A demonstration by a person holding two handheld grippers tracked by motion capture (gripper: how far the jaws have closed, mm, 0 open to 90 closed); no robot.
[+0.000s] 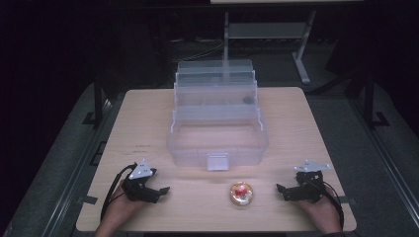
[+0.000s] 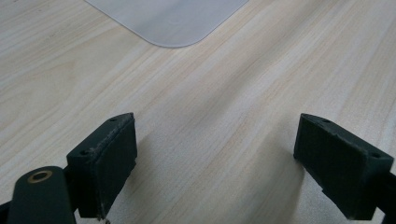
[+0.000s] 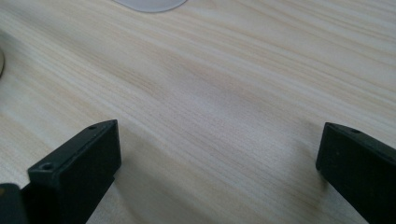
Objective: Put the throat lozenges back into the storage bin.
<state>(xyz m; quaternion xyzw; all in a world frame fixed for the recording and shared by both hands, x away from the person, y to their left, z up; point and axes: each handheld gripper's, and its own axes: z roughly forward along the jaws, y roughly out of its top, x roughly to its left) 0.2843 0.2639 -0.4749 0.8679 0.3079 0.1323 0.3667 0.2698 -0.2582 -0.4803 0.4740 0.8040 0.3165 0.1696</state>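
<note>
Two grippers sit low at your edge of the wooden table (image 1: 296, 113): your left gripper (image 1: 160, 190) near the left corner, your right gripper (image 1: 281, 190) near the right corner. Both have their jaws spread wide, with bare wood between them. A clear plastic tiered organizer box (image 1: 217, 140) stands open mid-table. A small round gold-rimmed container with something red inside (image 1: 241, 193) lies between your grippers, just in front of the box's latch (image 1: 218, 162), nearer your right one.

My fingers (image 2: 109, 165) are matt black plastic, slightly scuffed at the edges. The counter (image 2: 224, 107) is pale wood with fine grain, smooth and matt. The tiered box (image 1: 217, 140) is clear, frosted-looking plastic.
</note>
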